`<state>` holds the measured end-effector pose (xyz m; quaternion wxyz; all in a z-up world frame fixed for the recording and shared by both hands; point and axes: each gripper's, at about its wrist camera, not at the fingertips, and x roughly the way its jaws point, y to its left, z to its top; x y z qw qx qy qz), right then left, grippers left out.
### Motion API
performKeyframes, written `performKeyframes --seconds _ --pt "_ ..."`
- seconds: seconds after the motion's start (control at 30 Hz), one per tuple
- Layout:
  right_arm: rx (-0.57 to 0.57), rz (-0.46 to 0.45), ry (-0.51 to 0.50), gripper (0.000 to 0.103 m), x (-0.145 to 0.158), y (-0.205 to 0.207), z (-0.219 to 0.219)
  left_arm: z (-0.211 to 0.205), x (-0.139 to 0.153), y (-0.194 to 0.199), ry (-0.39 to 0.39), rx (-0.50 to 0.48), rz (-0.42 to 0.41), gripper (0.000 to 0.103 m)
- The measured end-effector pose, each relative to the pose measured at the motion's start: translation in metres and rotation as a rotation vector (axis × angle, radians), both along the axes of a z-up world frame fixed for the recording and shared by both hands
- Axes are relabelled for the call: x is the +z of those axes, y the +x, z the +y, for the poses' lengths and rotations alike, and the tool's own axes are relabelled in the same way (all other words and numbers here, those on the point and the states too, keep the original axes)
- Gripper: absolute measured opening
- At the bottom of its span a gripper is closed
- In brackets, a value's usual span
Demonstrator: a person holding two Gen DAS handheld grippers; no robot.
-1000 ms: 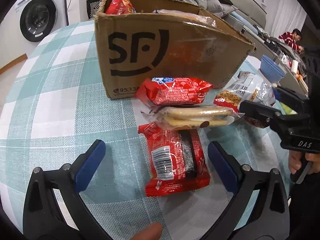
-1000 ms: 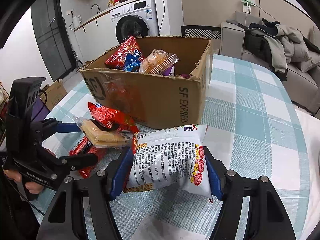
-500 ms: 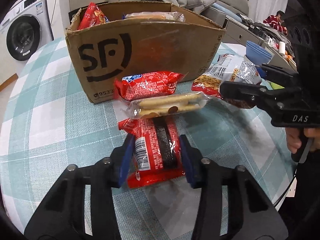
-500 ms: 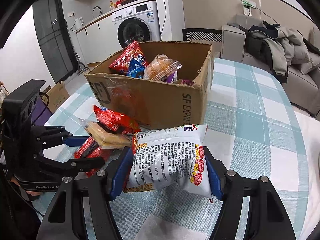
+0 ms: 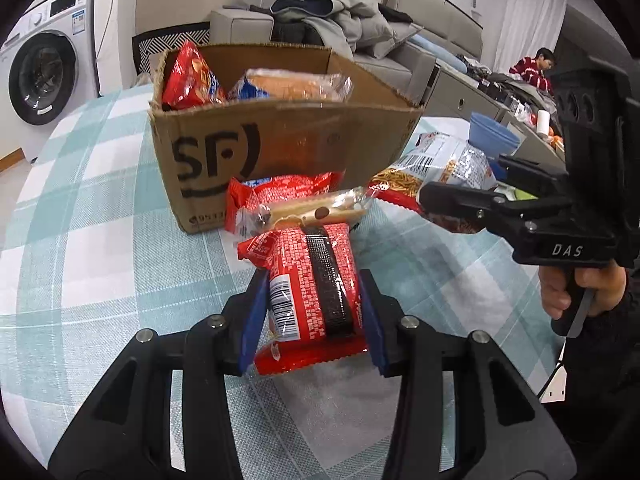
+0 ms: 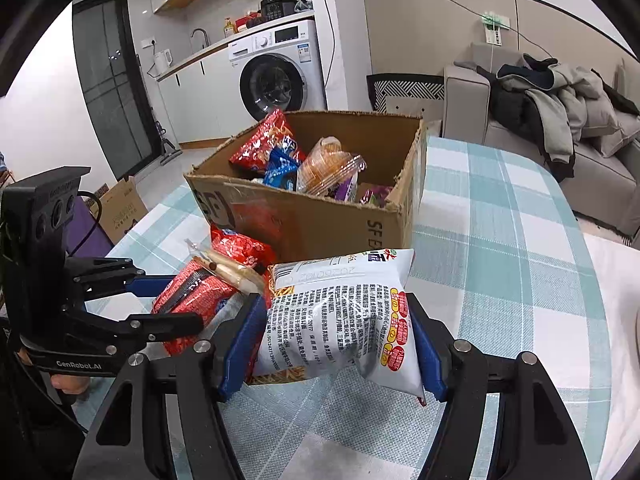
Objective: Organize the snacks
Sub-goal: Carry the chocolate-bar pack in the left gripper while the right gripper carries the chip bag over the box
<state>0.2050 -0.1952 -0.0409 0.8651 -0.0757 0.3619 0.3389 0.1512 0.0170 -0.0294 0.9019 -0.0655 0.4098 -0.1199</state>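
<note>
My left gripper (image 5: 312, 316) is shut on a red snack packet (image 5: 312, 292) and holds it above the checked table, in front of the open cardboard box (image 5: 280, 148). A clear pack of biscuits (image 5: 316, 210) rests tilted on the packet's far end. Another red packet (image 5: 280, 192) lies against the box. My right gripper (image 6: 336, 344) is shut on a white and silver snack bag (image 6: 340, 320), just in front of the box (image 6: 320, 216). The box holds several snacks. The left gripper also shows in the right wrist view (image 6: 160, 300), with the red packet (image 6: 192, 300).
The table has a teal and white checked cloth (image 5: 100, 220). A washing machine (image 6: 276, 76) and a sofa with clothes (image 6: 560, 112) stand beyond it. A blue bowl (image 5: 492, 136) sits at the far right. A person in red (image 5: 536, 68) sits far off.
My left gripper closed on the red packet and lifted it, tipping the biscuit pack up with it. My right gripper stayed shut on the white bag and rose a little.
</note>
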Motion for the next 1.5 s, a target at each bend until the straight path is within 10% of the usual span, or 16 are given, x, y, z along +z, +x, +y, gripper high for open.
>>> performKeyframes --seconds 0.9,1.5 --pt "-0.038 -0.094 0.119 0.069 0.039 -0.014 -0.012 0.058 0.072 -0.015 0.001 0.153 -0.143 0.040" --pt "-0.101 -0.161 0.084 0.069 0.072 0.020 0.015 0.060 0.107 0.051 0.026 0.166 -0.208 0.040"
